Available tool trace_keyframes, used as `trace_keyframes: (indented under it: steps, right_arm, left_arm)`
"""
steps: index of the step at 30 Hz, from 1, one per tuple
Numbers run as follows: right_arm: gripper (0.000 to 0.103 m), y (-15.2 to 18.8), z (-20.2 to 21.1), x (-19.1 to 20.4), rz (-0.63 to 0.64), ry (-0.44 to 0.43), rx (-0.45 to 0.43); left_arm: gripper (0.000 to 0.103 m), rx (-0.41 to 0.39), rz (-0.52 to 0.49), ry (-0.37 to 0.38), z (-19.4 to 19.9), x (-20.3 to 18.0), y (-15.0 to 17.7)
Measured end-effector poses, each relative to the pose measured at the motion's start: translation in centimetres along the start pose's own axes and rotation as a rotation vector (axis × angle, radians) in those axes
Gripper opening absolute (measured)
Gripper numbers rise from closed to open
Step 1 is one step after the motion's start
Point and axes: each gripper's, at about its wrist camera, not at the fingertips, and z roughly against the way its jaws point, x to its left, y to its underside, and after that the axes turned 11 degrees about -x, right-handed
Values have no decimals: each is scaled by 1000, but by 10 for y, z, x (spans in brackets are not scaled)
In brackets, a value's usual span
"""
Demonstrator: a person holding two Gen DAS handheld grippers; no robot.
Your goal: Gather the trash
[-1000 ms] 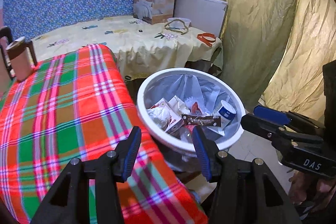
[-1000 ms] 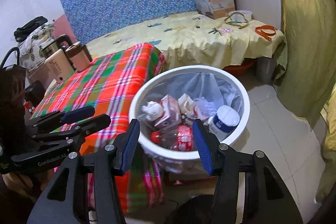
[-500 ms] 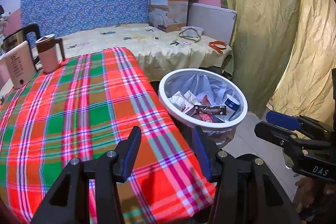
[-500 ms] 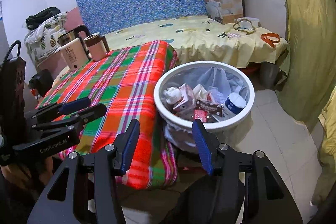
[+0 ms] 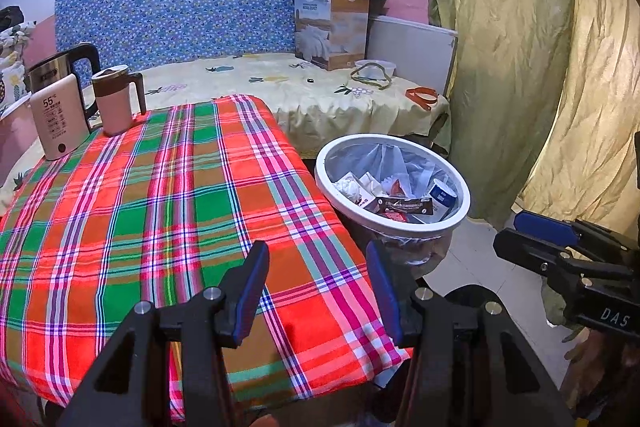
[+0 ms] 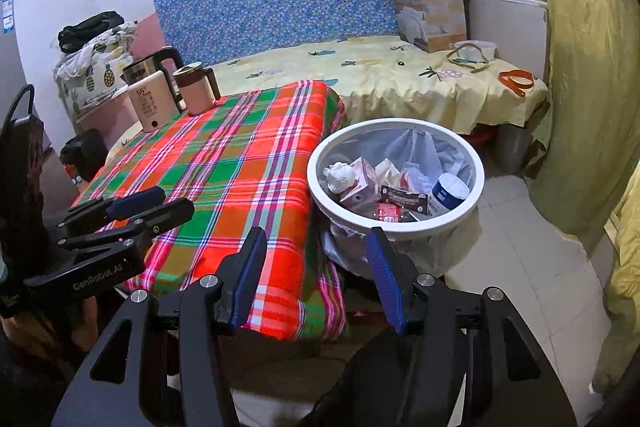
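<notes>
A white round trash bin [image 5: 460,217] [image 6: 478,195] with a clear liner stands on the floor just right of the plaid-covered table [image 5: 160,211] [image 6: 224,171]. It holds a crumpled tissue [image 6: 339,174], small cartons, a dark wrapper [image 6: 404,195] and a white-and-blue cup [image 6: 448,191]. My left gripper [image 5: 316,259] hovers over the table's near right corner, open and empty. My right gripper [image 6: 316,247] hangs in front of the bin and the table corner, open and empty too. Each gripper shows from the side in the other's view: the right one [image 5: 560,251], the left one [image 6: 120,211].
A kettle [image 5: 60,107] and a pink mug [image 5: 116,99] stand at the table's far left. Behind is a bed with a yellow sheet [image 5: 320,95], a cardboard box [image 5: 332,27], a bowl and an orange strap. Green-yellow curtains [image 5: 520,67] hang at right over the tiled floor.
Both grippers have drawn back from over the bin, so the bin looks smaller and more of the table shows. Their jaws kept the same gap.
</notes>
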Motion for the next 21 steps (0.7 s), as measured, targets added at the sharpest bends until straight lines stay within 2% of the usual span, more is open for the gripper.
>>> trace_keyframes:
  steps: [21]
  right_arm:
    - [54, -2, 1, -1, -9, -4, -5]
  left_arm:
    - [52, 2, -1, -16, 0, 0, 2]
